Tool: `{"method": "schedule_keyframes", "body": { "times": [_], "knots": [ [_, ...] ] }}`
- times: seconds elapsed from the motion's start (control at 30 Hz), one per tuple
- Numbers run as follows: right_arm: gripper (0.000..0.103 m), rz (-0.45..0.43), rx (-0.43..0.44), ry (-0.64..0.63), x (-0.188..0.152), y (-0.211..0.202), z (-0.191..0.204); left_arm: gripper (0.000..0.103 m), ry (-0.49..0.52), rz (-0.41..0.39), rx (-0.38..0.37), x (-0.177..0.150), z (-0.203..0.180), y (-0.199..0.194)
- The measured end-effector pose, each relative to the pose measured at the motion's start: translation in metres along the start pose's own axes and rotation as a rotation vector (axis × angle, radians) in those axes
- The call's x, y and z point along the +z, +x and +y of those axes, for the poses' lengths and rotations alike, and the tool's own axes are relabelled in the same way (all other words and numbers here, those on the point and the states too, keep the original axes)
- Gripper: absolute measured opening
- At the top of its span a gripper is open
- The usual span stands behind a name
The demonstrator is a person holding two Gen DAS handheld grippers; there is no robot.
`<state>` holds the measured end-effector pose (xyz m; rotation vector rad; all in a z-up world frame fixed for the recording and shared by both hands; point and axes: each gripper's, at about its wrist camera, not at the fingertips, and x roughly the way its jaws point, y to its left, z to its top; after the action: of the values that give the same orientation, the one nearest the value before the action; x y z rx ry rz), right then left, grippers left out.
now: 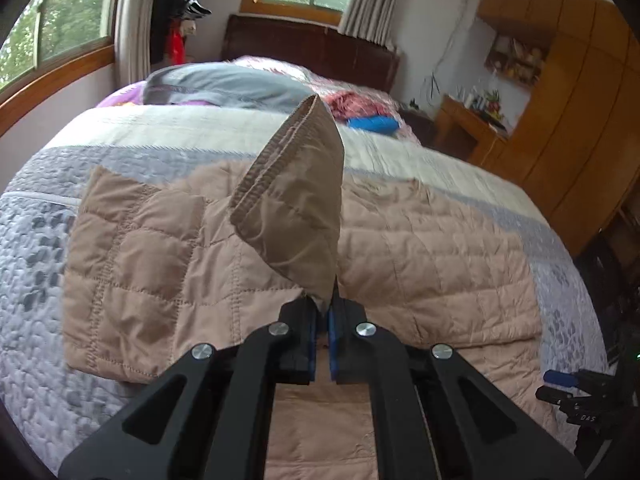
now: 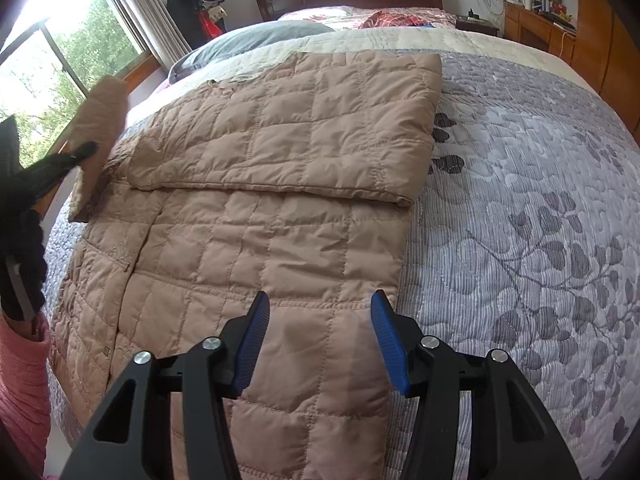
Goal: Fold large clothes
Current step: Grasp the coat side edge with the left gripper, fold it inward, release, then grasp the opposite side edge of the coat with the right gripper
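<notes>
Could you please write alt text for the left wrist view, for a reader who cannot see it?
The left claw is shut on a sleeve cuff of a tan quilted jacket, lifting it above the jacket, which lies on a grey patterned bedspread.

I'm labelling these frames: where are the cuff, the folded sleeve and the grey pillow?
cuff (image 1: 272, 168), left wrist view, on its stitched hem
folded sleeve (image 2: 304, 128), right wrist view, mid panel
grey pillow (image 1: 224, 84), left wrist view, top face
</notes>
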<state>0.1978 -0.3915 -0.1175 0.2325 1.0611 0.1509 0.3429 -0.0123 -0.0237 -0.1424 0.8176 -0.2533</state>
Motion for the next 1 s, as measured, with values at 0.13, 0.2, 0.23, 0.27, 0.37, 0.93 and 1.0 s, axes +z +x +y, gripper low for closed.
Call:
{"method": "schedule_keyframes", "body": {
  "times": [0.13, 0.2, 0.23, 0.27, 0.37, 0.93, 1.0],
  "knots": [
    [0.053, 0.005, 0.001, 0.005, 0.0, 0.002, -0.002, 0.003, -0.008, 0.082, -0.015, -0.013, -0.004, 0.032],
    [0.053, 0.006, 0.0, 0.002, 0.0, 0.003, -0.003, 0.003, -0.008, 0.109, -0.016, -0.017, -0.007, 0.042],
    [0.053, 0.007, -0.001, 0.002, 0.0, 0.004, -0.003, 0.004, -0.005, 0.121, -0.016, -0.019, -0.01, 0.046],
    [0.053, 0.009, -0.001, 0.004, 0.0, 0.004, -0.003, 0.004, -0.001, 0.135, -0.02, -0.02, -0.012, 0.049],
    [0.053, 0.012, 0.0, 0.005, 0.001, 0.007, -0.003, 0.014, 0.009, 0.163, -0.063, -0.025, -0.02, 0.051],
    [0.053, 0.043, 0.082, -0.086, 0.052, 0.009, 0.074, 0.048, -0.059, 0.143, 0.091, -0.01, 0.067, 0.011],
    [0.053, 0.07, 0.119, -0.08, 0.063, 0.021, 0.092, 0.047, -0.065, 0.194, 0.091, -0.016, 0.075, 0.028]
  ]
}}
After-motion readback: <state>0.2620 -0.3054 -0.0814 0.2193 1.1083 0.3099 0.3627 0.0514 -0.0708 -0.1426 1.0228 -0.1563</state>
